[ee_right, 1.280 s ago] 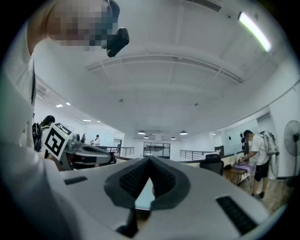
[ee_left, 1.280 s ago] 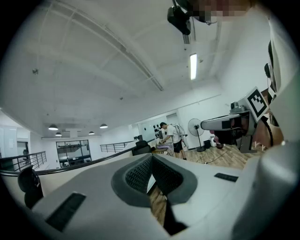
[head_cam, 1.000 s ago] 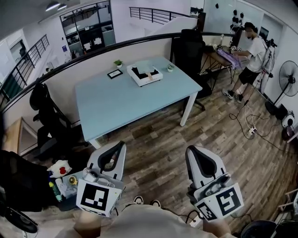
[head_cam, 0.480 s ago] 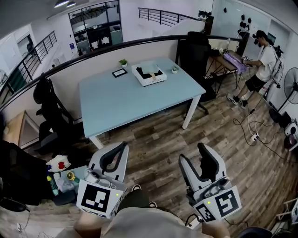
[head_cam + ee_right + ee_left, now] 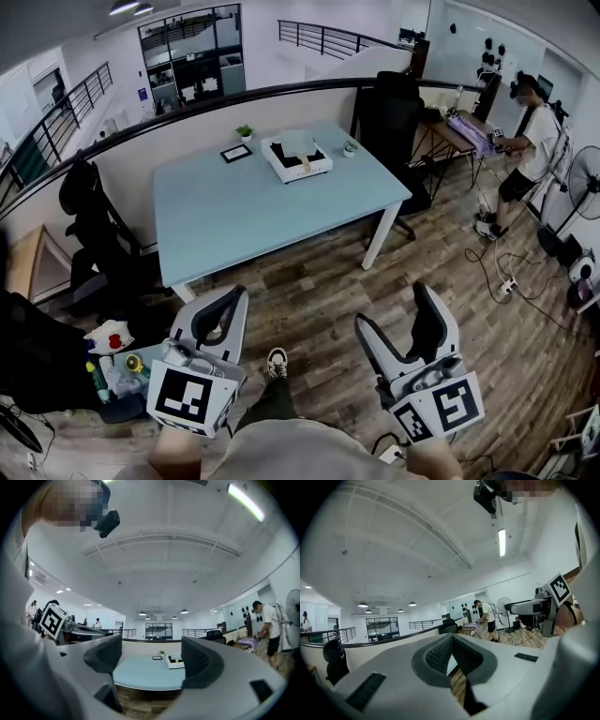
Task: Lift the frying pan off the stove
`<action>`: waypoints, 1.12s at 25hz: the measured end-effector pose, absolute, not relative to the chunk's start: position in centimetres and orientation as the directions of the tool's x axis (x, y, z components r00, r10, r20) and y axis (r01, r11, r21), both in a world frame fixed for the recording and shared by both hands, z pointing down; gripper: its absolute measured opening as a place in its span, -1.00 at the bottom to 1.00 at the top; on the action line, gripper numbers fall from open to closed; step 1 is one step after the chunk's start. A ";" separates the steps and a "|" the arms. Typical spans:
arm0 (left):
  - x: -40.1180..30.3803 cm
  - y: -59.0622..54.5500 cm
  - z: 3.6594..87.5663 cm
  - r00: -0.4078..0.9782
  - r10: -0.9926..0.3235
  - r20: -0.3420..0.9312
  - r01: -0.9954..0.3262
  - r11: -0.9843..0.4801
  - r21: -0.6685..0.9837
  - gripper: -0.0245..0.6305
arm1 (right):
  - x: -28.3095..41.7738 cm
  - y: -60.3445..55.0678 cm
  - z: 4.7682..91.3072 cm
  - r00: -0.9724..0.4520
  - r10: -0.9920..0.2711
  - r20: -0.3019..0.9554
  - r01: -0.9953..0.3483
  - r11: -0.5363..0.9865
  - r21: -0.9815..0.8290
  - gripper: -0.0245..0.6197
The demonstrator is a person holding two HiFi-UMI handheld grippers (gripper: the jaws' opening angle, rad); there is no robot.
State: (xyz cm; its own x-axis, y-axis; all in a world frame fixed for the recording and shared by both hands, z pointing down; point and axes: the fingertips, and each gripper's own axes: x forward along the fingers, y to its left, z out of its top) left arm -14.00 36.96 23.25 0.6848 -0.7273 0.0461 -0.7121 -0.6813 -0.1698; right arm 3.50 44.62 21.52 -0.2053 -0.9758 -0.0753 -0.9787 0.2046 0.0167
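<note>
The pale frying pan (image 5: 298, 141) is sitting on top of a white boxy stove with a black top (image 5: 309, 167), toward the far side of a light blue rectangular table (image 5: 253, 206). It is lying well apart from both grippers, which are hanging low over the wooden floor. From here the pan is showing only as a small flat pale shape. I am judging it to be rigid and probably light, likely smooth enough to slip, so the handle looks the place to take hold. Its long axis should be running along that handle, but which way the handle is pointing I cannot tell. The left gripper (image 5: 225, 309) is keeping its fingers pressed together on nothing. The right gripper (image 5: 394, 309) is opening its fingers wide, with nothing between them.
</note>
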 end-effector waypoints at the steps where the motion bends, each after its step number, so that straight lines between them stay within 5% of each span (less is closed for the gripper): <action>1: -13.8 36.3 23.4 0.686 -0.726 0.047 -0.711 -0.682 -0.170 -0.92 | 3.7 44.0 21.7 -0.203 -0.977 -0.069 -0.979 0.202 0.018 0.29; 28: -10.4 4.3 25.9 0.746 -0.659 0.097 -0.649 -0.752 -0.117 -0.92 | 5.6 10.8 27.3 -0.176 -0.976 0.130 -0.984 0.168 -0.064 0.25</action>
